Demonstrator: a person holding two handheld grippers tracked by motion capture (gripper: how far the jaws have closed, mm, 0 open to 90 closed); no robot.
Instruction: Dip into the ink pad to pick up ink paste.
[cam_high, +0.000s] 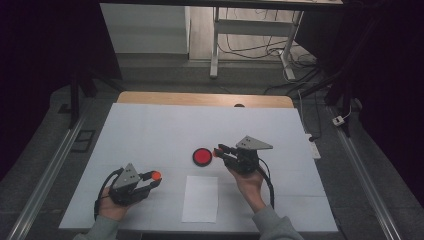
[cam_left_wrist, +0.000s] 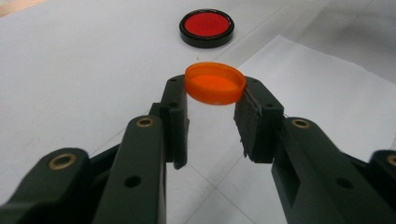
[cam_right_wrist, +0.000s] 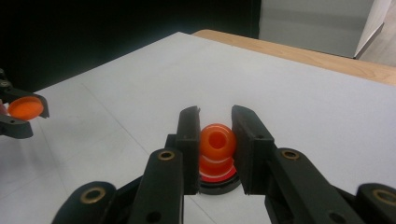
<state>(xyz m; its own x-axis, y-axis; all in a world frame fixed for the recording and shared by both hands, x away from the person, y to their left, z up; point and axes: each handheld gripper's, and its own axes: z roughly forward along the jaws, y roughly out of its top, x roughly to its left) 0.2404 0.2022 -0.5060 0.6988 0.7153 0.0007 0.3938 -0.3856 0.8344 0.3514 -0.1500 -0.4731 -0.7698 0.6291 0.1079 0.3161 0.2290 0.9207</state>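
Note:
My left gripper (cam_high: 155, 179) is shut on a flat orange cap (cam_high: 156, 175) at the table's front left, held by its rim between the jaw tips (cam_left_wrist: 215, 83). A red disc in a black rim (cam_high: 202, 156) lies at mid-table, and it sits beyond the cap in the left gripper view (cam_left_wrist: 207, 28). My right gripper (cam_high: 218, 151) is just right of the disc, shut on a small orange round piece (cam_right_wrist: 217, 140) with a hollow end. That piece hangs right over the disc (cam_right_wrist: 215, 183); whether they touch I cannot tell. The left gripper and its cap (cam_right_wrist: 25, 107) appear far left.
A white sheet of paper (cam_high: 201, 198) lies on the white table cover (cam_high: 150, 130) near the front edge, between the two hands. The wooden table edge (cam_high: 205, 99) runs along the back. Beyond it stand desk legs and cables (cam_high: 260, 47) on the floor.

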